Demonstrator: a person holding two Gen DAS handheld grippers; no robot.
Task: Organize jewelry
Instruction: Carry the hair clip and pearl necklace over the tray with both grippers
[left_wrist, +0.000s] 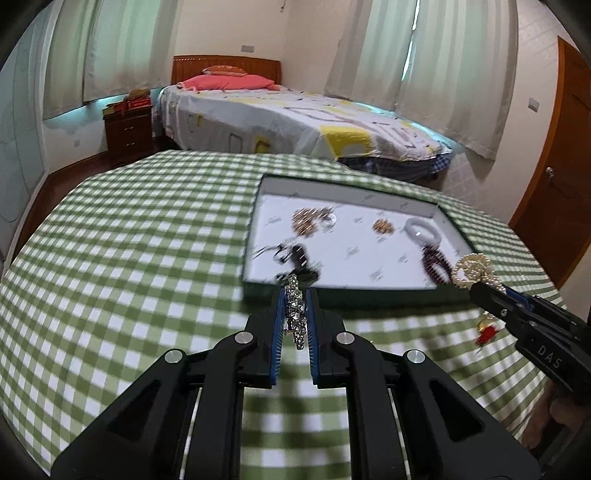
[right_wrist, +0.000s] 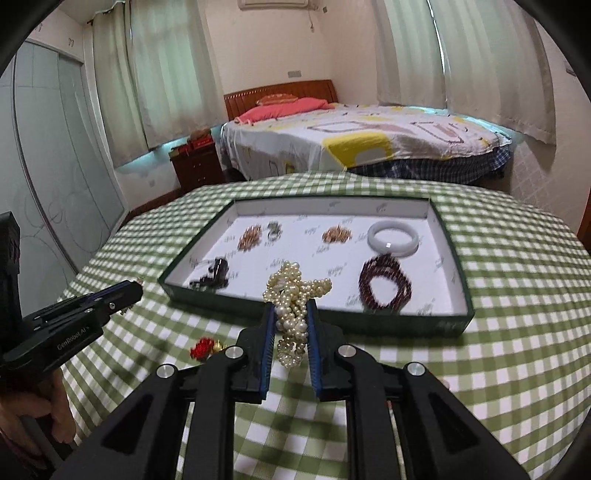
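Writing: white letters "DAS" show on the side of the right tongs (left_wrist: 484, 291) in the left wrist view; "GenRobot.AI" shows on the side of the left tongs (right_wrist: 135, 290) in the right wrist view. Faint grey printed marks dot the white lining of the tray (right_wrist: 448, 325); they are too small to read.

Left tongs: pointed downward over the green-checked worktop (left_wrist: 129, 229), just short of the tray's near wall. Fingers closed on a silver rhinestone chain (left_wrist: 296, 314), which hangs between the blue pads. A hand (right_wrist: 33, 413) grips the handle at the lower left of the right wrist view.

Right tongs: pointed downward at the tray's near edge. Fingers closed around a bundle of cream pearl strands (right_wrist: 291, 306); loops of the bundle stand above the fingertips and over the tray's front wall.

Tray: dark green outside, white inside, lying on the worktop. Contents:
- 1 white bangle (right_wrist: 393, 238), far right
- 1 dark red bead bracelet (right_wrist: 386, 286), just in front of the bangle
- 2 small coppery clusters (right_wrist: 249, 236), far row
- 1 small silver piece (right_wrist: 274, 230), beside the left cluster
- 1 dark item (right_wrist: 214, 275), near left corner, blurred

Loose on the worktop: 1 red and gold trinket (right_wrist: 203, 349), near the left tongs, outside the tray.

Background: bed (right_wrist: 369, 136) with patterned cover and pink pillow.
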